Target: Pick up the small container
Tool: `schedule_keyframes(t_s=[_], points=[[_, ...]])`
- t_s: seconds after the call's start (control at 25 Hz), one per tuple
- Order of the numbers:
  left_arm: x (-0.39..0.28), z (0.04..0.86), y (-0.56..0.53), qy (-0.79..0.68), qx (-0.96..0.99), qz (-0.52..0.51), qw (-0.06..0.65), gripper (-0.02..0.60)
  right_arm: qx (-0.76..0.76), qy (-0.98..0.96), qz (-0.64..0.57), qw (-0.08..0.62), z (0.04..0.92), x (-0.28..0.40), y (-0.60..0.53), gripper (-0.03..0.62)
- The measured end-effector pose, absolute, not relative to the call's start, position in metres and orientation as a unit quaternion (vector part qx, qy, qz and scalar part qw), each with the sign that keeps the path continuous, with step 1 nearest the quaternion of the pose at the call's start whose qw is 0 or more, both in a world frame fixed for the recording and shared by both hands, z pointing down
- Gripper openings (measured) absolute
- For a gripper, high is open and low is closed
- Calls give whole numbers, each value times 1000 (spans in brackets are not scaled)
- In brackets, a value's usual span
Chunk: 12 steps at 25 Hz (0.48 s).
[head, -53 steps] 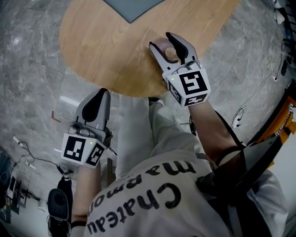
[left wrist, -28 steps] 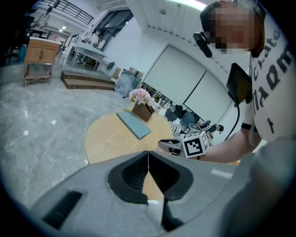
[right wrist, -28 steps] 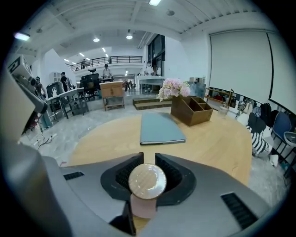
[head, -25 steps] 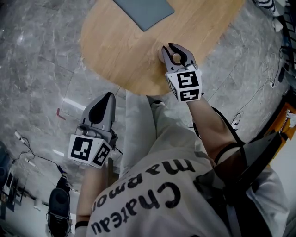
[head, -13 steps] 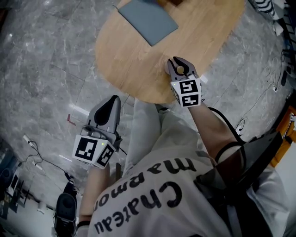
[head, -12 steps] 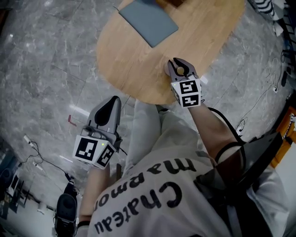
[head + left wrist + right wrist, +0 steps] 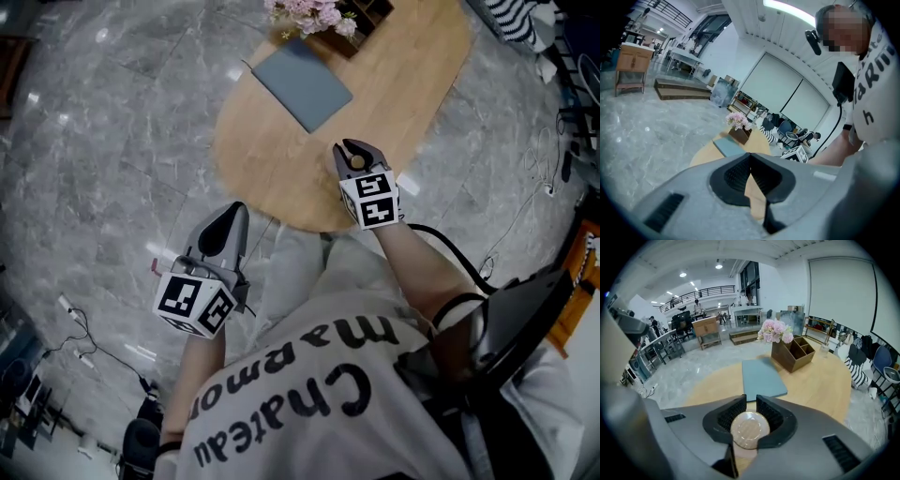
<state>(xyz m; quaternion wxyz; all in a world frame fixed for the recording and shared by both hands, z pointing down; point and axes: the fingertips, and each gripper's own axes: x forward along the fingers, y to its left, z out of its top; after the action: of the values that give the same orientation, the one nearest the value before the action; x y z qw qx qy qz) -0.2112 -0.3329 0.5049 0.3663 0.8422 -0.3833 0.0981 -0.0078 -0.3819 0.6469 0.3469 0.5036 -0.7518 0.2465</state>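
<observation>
An oval wooden desk (image 7: pixel 272 159) stands on a grey marbled floor (image 7: pixel 112 141). A flat blue-grey pad (image 7: pixel 302 84) lies on the desk, well in from its near edge. At the desk's far side stands a wooden organiser (image 7: pixel 793 354) with open compartments, and pink flowers (image 7: pixel 775 330) sit just beside it. Beyond the desk, across the floor, is a low wooden cabinet (image 7: pixel 707 329).
</observation>
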Motion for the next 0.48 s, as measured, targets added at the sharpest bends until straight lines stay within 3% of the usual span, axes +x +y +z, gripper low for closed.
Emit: schedule_keyframes(t_s=[0.48], points=[[-213, 444, -345, -376, 852, 67, 359, 14, 555, -715, 287, 313, 550, 26, -387, 70]])
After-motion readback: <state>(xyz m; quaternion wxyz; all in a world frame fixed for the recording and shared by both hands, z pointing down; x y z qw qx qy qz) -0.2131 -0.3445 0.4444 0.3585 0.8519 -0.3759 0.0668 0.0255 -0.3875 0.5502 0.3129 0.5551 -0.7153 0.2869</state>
